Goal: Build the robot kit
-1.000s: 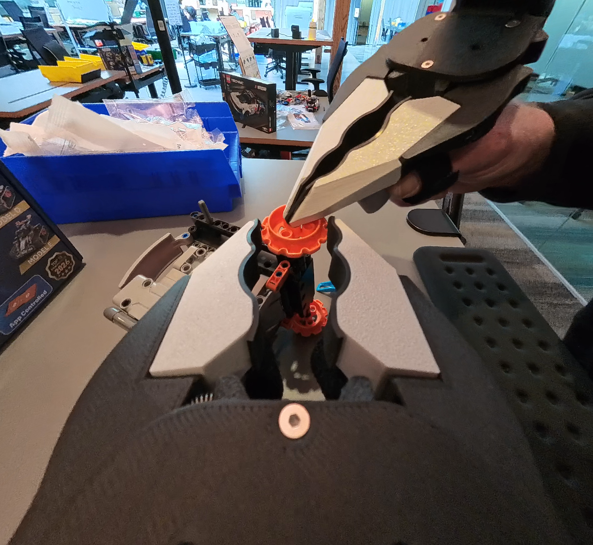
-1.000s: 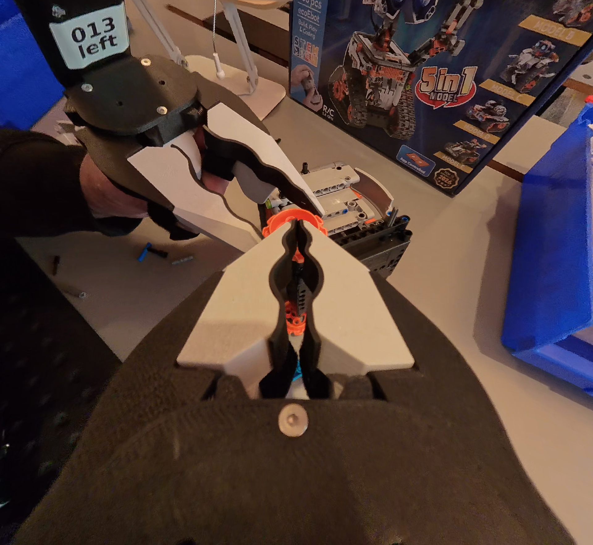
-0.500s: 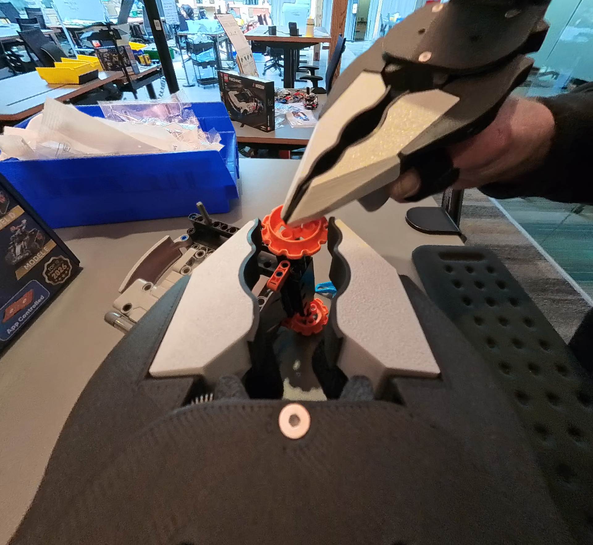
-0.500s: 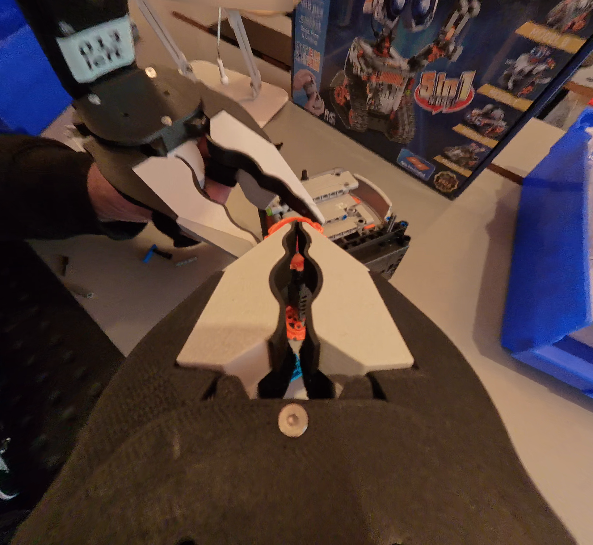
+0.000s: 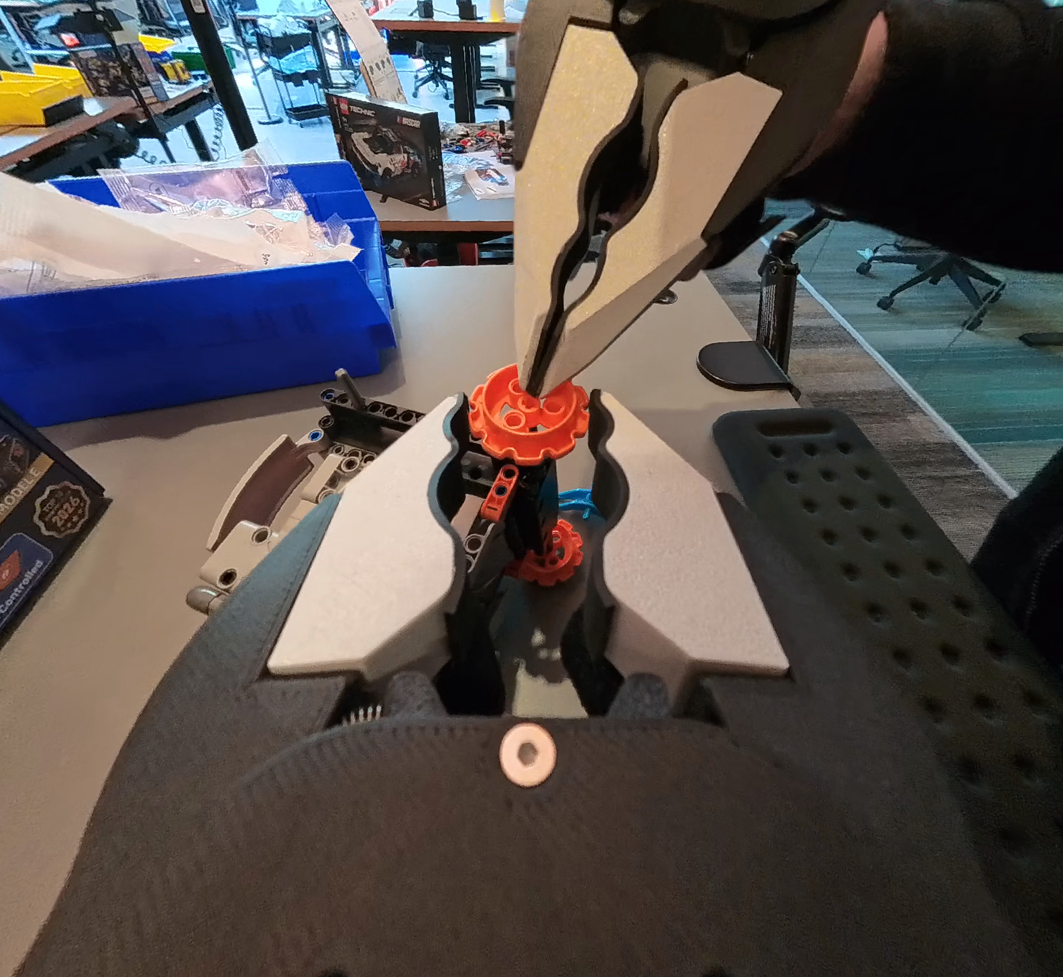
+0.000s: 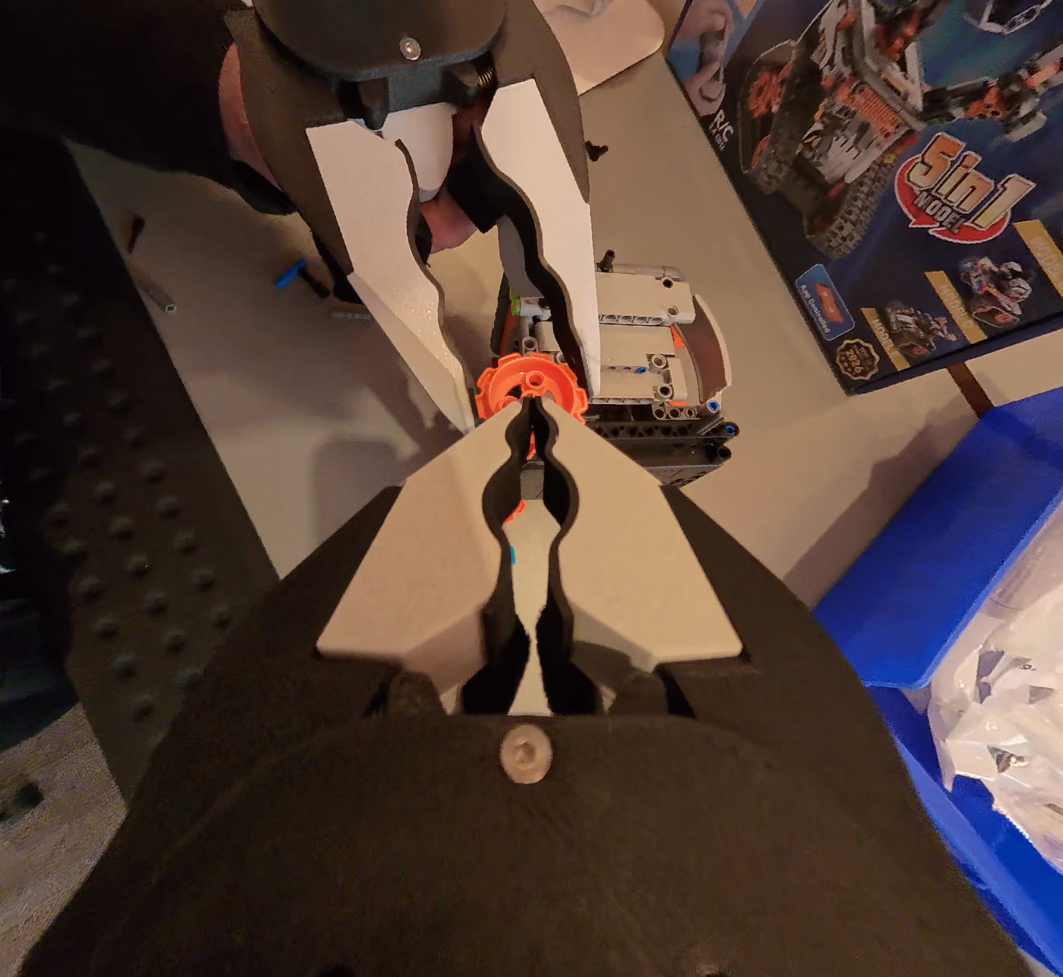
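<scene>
Right now the left gripper (image 5: 526, 409) has its jaws parted around a small brick assembly: a large orange gear (image 5: 528, 420) sits on top of a black column (image 5: 532, 512) that also carries a smaller orange gear (image 5: 546, 552) lower down. The gear's teeth lie close to both left fingertips, but whether they actually touch cannot be told. The right gripper (image 5: 532, 383) comes down from twelve o'clock in the left wrist view, its jaws pressed nearly together, with the tips set on the large gear's upper face near the hub.

At ten o'clock from the gear, a blue bin (image 5: 190, 311) stands on the grey table (image 5: 144, 489); it holds clear plastic bags (image 5: 230, 207) and white paper sheets (image 5: 69, 236). Between the bin and the left gripper lies a grey and black brick chassis (image 5: 299, 483). A dark printed kit box (image 5: 34, 535) stands at nine o'clock. At three o'clock lies a black perforated pad (image 5: 863, 518).

In the right wrist view, the same bin (image 6: 932, 575) sits at four o'clock with crumpled bags (image 6: 1001, 719) inside.
</scene>
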Demonstrator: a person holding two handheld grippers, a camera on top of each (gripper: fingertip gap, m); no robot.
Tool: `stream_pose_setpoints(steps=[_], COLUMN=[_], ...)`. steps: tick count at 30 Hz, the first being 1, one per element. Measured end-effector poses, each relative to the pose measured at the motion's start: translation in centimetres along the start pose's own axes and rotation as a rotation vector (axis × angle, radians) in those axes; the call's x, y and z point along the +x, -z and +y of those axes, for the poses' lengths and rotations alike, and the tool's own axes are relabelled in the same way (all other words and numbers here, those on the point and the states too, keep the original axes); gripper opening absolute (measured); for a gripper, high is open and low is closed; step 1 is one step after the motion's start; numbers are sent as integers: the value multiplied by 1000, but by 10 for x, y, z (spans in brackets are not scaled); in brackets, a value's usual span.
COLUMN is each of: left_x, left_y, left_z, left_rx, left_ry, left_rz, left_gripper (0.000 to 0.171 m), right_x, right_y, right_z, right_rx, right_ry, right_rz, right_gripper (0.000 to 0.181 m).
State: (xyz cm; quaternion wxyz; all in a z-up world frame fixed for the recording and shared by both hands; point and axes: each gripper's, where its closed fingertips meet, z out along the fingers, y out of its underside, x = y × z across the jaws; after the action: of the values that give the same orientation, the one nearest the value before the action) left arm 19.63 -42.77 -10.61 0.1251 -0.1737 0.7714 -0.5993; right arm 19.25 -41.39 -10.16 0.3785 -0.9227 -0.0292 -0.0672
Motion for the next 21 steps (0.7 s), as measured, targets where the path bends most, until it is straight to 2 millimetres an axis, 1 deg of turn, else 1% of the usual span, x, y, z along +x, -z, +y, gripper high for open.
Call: stream_pose_setpoints(steps=[8, 15, 16, 21], left_x=[-2, -2, 0, -1], left_y=[0, 0, -1, -2], left_z=[1, 1, 4, 4], left_rx=[23, 29, 19, 26], left_ry=[9, 38, 40, 42], left_rz=[-15, -8, 4, -9], left_gripper=[41, 41, 40, 40], right_x=[1, 0, -1, 0], right_y=[-2, -3, -4, -4], right_z=[1, 2, 4, 5], right_rx=[-132, -180, -190, -186], right_ry=[75, 66, 71, 40], right_rz=[-60, -77, -79, -70], right_gripper=[0, 0, 0, 0])
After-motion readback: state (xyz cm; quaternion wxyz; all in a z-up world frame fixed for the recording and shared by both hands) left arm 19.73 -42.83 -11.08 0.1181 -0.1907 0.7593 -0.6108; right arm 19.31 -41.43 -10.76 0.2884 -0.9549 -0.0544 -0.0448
